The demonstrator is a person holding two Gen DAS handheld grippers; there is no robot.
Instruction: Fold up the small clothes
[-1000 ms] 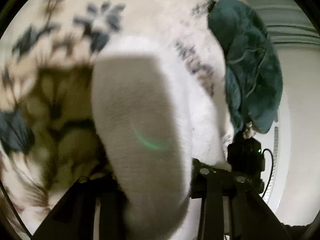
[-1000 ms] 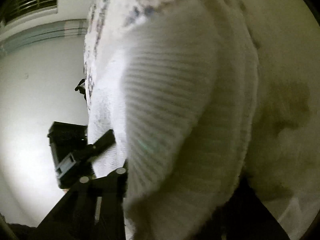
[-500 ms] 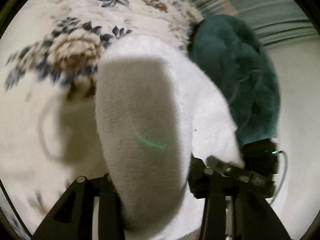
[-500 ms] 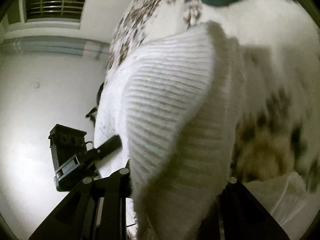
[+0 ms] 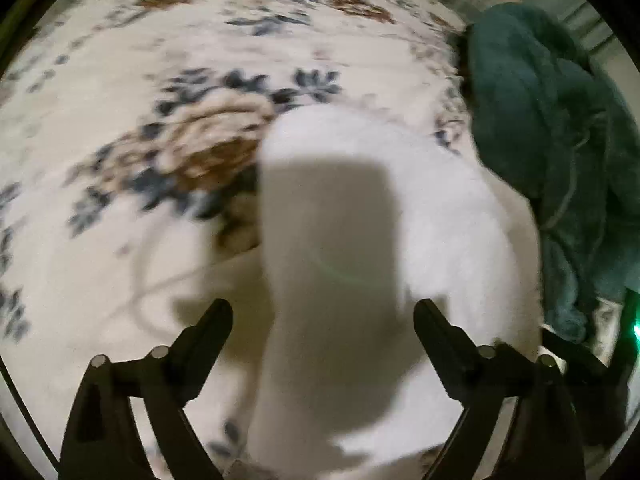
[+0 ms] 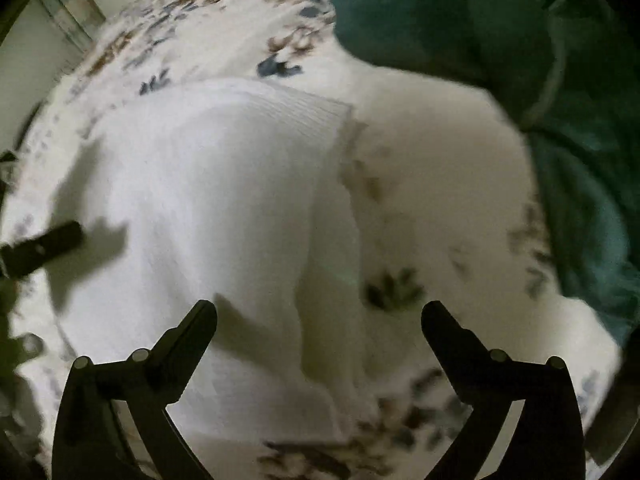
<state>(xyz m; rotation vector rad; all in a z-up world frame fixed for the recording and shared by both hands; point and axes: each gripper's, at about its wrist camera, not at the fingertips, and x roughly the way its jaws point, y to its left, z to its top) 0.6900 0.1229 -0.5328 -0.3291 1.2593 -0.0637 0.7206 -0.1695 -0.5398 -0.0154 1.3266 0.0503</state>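
A white sock (image 5: 360, 264) lies on the floral bedsheet (image 5: 140, 92), its toe end between the spread fingers of my left gripper (image 5: 323, 320), which is open. In the right wrist view the sock's ribbed cuff end (image 6: 224, 200) lies flat on the sheet. My right gripper (image 6: 319, 318) is open just above it, holding nothing. The other gripper's finger (image 6: 44, 246) shows at the left edge.
A dark teal towel or garment (image 5: 560, 160) is bunched on the bed to the right, also in the right wrist view (image 6: 520, 40). A second white piece (image 6: 432, 152) lies beside the sock, toward the teal pile. Wall and window frame lie beyond.
Both grippers were shut on the sock's ends and holding it up; both have opened and the sock now rests on the sheet.
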